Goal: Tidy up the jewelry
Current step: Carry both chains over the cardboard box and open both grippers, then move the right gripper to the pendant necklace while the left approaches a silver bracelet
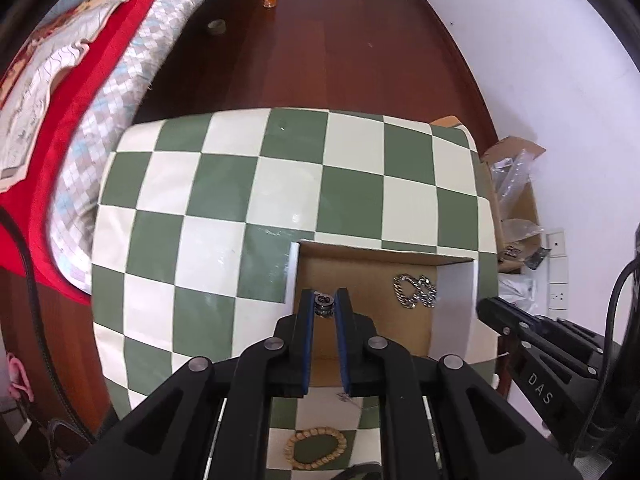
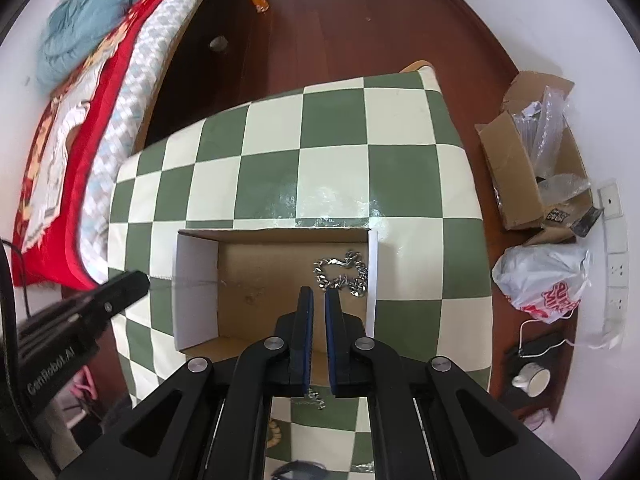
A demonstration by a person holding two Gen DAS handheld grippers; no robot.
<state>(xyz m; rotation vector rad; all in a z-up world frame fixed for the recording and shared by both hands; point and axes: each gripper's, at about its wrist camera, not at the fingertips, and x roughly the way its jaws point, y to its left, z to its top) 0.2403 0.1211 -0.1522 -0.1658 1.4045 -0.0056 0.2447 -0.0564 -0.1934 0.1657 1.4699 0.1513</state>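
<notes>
Left tool (image 1: 325, 303) points steeply down over the open cardboard box (image 1: 366, 254) on the checkered surface (image 1: 224, 184), pads pinching a small dark beaded piece (image 1: 324, 306), its detail hard to read. Right tool (image 2: 319, 298) hangs over the same box, jaws nearly closed, empty. Silver chain (image 2: 342, 274) lies in the box's right corner; a wooden bead bracelet (image 1: 316, 449) on the surface is partly hidden behind the left tool.

Reddish wood floor (image 1: 328, 48), white walls (image 1: 540, 60) (bed (image 1: 60, 80) alongside)

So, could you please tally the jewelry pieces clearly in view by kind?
Chunky silver chain, in the cardboard box: 1
Thin silver chain, on the tablecloth: 1
Wooden bead bracelet: 1
Dark beaded piece, in the left gripper: 1
Total: 4
</notes>
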